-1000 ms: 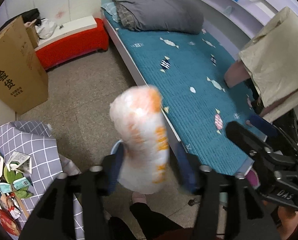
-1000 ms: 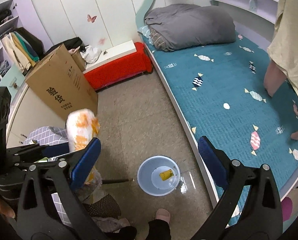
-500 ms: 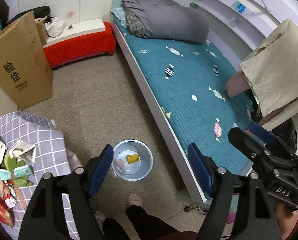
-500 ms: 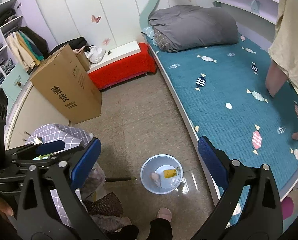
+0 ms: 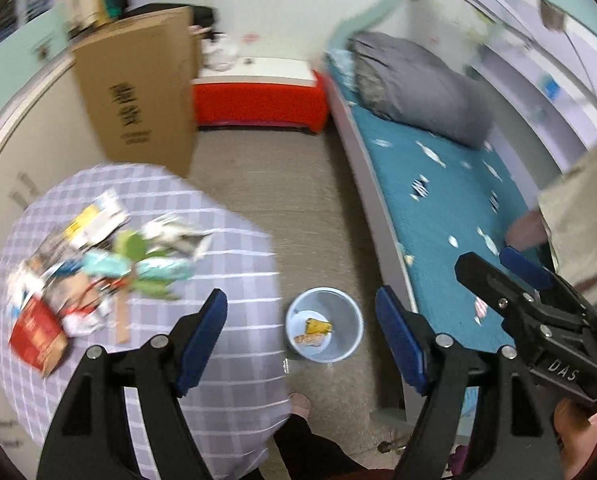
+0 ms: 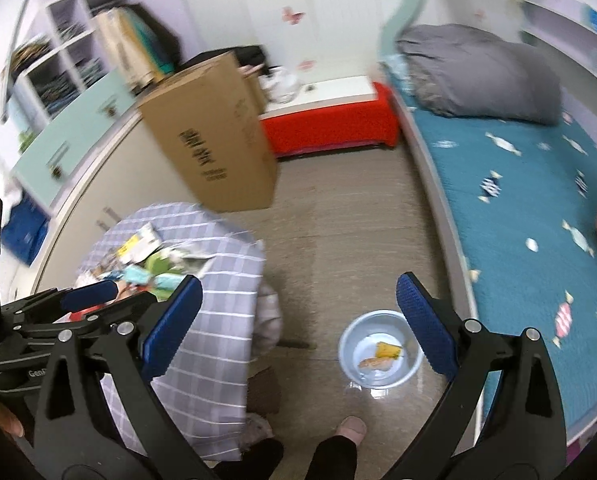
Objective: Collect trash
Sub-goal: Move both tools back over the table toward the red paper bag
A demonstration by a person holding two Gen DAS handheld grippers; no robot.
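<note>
The left tongs stand wide apart with nothing between the blue pads, after opening a little further within the past second. The right tongs are spread wide too and hold nothing. On the floor beside the bed sits a pale blue bin with a yellow scrap and an orange-white wrapper inside. Loose trash lies heaped on the checked counter.
</note>
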